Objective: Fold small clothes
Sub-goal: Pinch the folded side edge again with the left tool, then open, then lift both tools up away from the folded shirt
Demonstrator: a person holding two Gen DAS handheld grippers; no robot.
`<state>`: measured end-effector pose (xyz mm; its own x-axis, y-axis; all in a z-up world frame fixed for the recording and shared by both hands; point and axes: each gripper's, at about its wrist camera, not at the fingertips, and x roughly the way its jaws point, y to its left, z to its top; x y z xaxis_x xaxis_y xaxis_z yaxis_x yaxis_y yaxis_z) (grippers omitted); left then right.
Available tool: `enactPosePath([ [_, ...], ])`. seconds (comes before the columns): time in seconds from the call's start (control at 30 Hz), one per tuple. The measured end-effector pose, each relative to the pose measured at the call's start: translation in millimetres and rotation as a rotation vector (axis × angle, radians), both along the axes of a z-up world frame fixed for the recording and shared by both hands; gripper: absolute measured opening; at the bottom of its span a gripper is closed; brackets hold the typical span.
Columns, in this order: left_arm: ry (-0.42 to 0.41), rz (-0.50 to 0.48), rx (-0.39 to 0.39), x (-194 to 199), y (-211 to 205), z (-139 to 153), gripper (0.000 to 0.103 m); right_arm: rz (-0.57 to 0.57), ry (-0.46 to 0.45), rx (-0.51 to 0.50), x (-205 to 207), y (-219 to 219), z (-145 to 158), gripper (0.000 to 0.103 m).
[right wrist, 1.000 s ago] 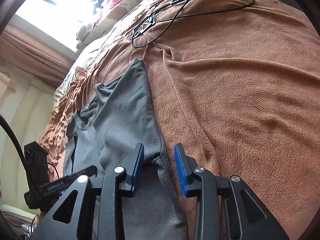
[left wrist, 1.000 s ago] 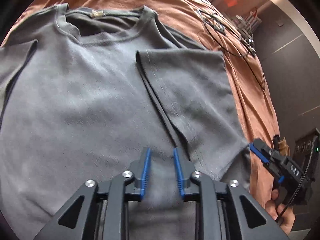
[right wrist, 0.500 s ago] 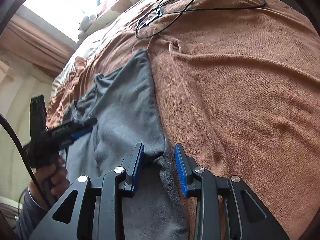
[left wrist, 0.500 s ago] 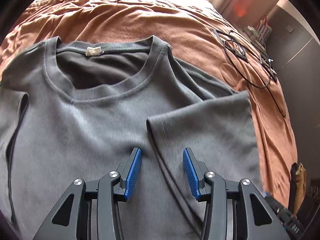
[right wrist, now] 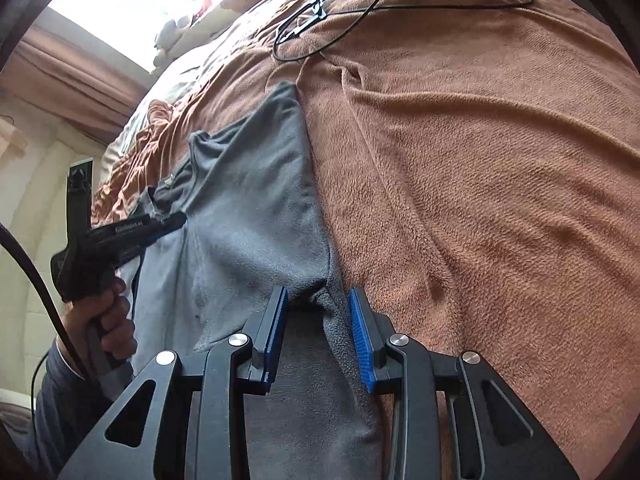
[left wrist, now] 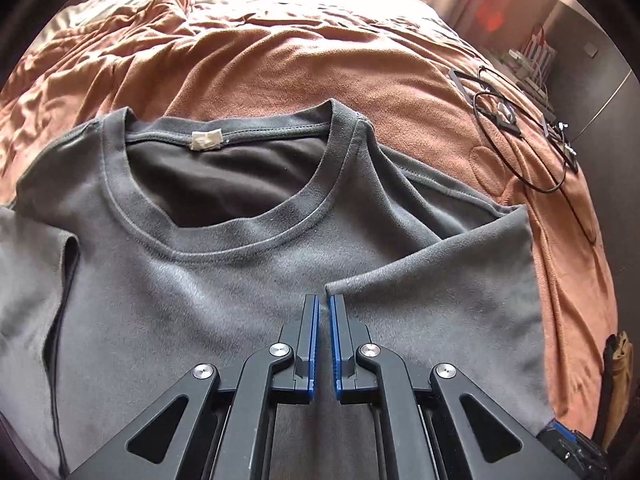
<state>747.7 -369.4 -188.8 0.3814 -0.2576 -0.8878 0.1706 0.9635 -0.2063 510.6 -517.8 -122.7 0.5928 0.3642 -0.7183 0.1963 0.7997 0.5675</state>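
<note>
A grey T-shirt point(left wrist: 224, 280) lies front up on the brown blanket point(left wrist: 280, 60), collar far from me and its right sleeve point(left wrist: 440, 280) folded inward over the chest. My left gripper point(left wrist: 324, 304) is closing, its blue pads almost together and pinching the inner corner of that folded sleeve. It also shows in the right wrist view, where a hand holds the left gripper point(right wrist: 176, 220) over the T-shirt point(right wrist: 248, 220). My right gripper point(right wrist: 320, 312) sits at the shirt's right side edge, part closed with a puckered fold of grey cloth held between its pads.
A loop of black cable point(left wrist: 516, 140) with small black parts lies on the blanket to the right of the shirt. The same cable point(right wrist: 360, 8) lies far ahead in the right wrist view. The bed's right edge drops to a dark floor. A person's sleeve point(right wrist: 52, 400) shows low left.
My left gripper travelled up the shirt toward the collar, opened a little wider, then closed at the folded sleeve's corner. The right gripper stayed in place on the shirt's edge.
</note>
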Motion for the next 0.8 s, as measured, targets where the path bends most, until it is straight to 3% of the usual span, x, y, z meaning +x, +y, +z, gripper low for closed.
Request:
enactPosePath([
  [0.1, 0.011, -0.011, -0.02, -12, 7, 7, 0.007, -0.012, -0.018, -0.001, -7, -2, 10, 0.031],
  [0.17, 0.021, -0.019, -0.034, -22, 13, 13, 0.009, -0.024, -0.031, -0.019, -14, 1, 20, 0.054],
  [0.2, 0.024, -0.018, -0.04, -29, 17, 17, 0.012, -0.028, -0.039, -0.038, -19, 4, 27, 0.057],
  [0.3, 0.013, -0.014, -0.052, -51, 31, 34, 0.027, -0.005, -0.078, -0.091, -31, 20, 50, 0.06],
  [0.37, -0.008, -0.013, -0.062, -67, 41, 48, 0.041, 0.007, -0.106, -0.128, -40, 31, 65, 0.075],
  [0.43, -0.031, -0.018, -0.073, -87, 53, 64, 0.059, 0.008, -0.123, -0.189, -52, 40, 79, 0.079],
  [0.6, -0.079, -0.034, -0.079, -132, 84, 99, 0.083, 0.049, -0.146, -0.326, -86, 77, 107, 0.087],
  [0.73, -0.136, -0.065, -0.051, -165, 104, 124, 0.092, 0.091, -0.155, -0.386, -112, 108, 119, 0.103],
  [0.8, -0.157, -0.07, -0.045, -181, 115, 134, 0.093, 0.085, -0.161, -0.388, -124, 115, 125, 0.103],
])
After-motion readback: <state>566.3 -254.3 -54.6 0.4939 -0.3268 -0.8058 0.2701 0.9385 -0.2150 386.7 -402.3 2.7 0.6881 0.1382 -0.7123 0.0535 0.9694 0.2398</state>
